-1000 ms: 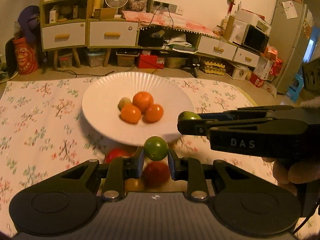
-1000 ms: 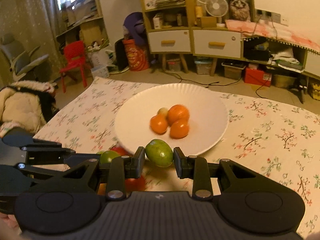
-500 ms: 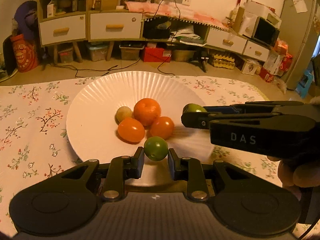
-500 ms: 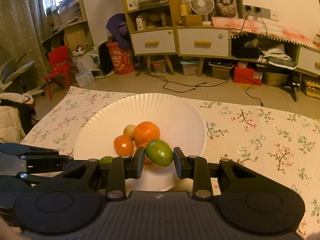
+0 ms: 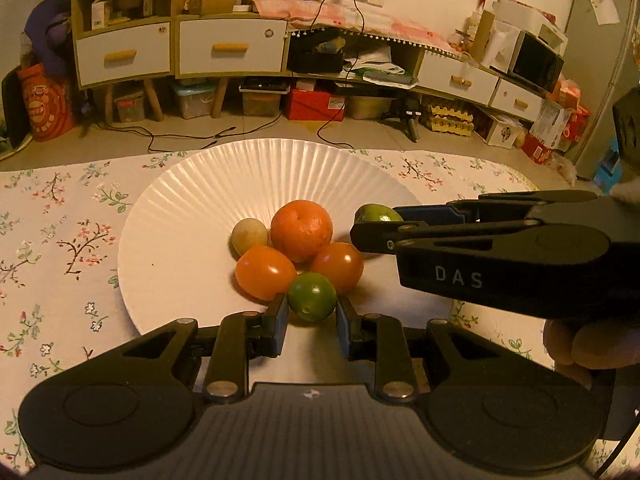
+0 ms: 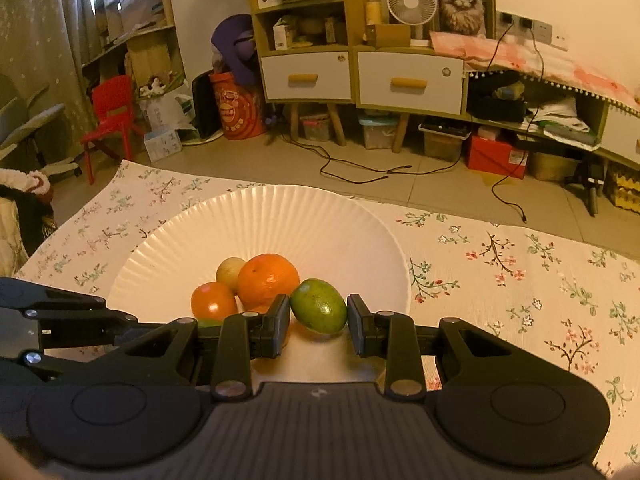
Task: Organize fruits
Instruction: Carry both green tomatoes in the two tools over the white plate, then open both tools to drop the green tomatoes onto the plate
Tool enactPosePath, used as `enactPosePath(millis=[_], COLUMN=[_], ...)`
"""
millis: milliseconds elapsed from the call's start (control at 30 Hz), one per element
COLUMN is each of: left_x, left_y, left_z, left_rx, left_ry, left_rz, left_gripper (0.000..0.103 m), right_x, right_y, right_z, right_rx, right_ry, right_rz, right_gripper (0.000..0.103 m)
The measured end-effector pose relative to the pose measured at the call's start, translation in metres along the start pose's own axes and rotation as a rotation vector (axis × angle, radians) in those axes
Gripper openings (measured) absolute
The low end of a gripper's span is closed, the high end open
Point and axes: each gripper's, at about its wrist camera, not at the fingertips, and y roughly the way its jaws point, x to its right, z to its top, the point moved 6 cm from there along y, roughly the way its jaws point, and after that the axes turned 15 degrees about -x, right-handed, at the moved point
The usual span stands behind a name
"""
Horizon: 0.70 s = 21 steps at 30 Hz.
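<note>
A white fluted plate (image 5: 192,216) (image 6: 312,224) holds an orange (image 5: 302,230) (image 6: 268,280), two orange tomatoes (image 5: 265,272) (image 5: 339,265) and a small pale fruit (image 5: 250,236). My left gripper (image 5: 312,312) is shut on a small round green fruit (image 5: 312,297), low over the plate's near side against the tomatoes. My right gripper (image 6: 319,320) is shut on a green oval fruit (image 6: 319,310) over the plate, right of the orange. It shows in the left wrist view (image 5: 378,214) too.
The plate sits on a floral tablecloth (image 5: 60,240) (image 6: 520,272). Beyond the table edge lie floor cables, drawer cabinets (image 5: 180,52), storage boxes and a red chair (image 6: 112,120).
Both grippers moved forward and lower over the plate with their green fruits. The red fruits seen below the left gripper a second ago are out of view.
</note>
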Motion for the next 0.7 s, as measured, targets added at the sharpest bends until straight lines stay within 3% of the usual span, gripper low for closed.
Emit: enactPosePath(millis=[300, 400, 567, 700], left_x=[0.000, 0.001, 0.005, 0.004], left_y=[-0.002, -0.003, -0.009, -0.018], left_z=[0.000, 0.000, -0.002, -0.005], left_rx=[0.006, 0.008, 0.008, 0.015], left_ry=[0.008, 0.015, 0.040, 0.049], left_rz=[-0.002, -0.011, -0.015, -0.003], left_gripper=[0.028, 0.033, 0.050, 0.063], right_x=[0.001, 0.000, 0.000, 0.002], right_y=[0.001, -0.002, -0.014, -0.026], right_z=[0.000, 0.000, 0.000, 0.000], right_rx=[0.005, 0.009, 0.026, 0.052], right_ry=[0.007, 0.014, 0.027, 0.051], right_rz=[0.012, 0.010, 0.007, -0.003], right_gripper=[0.030, 0.031, 0.044, 0.062])
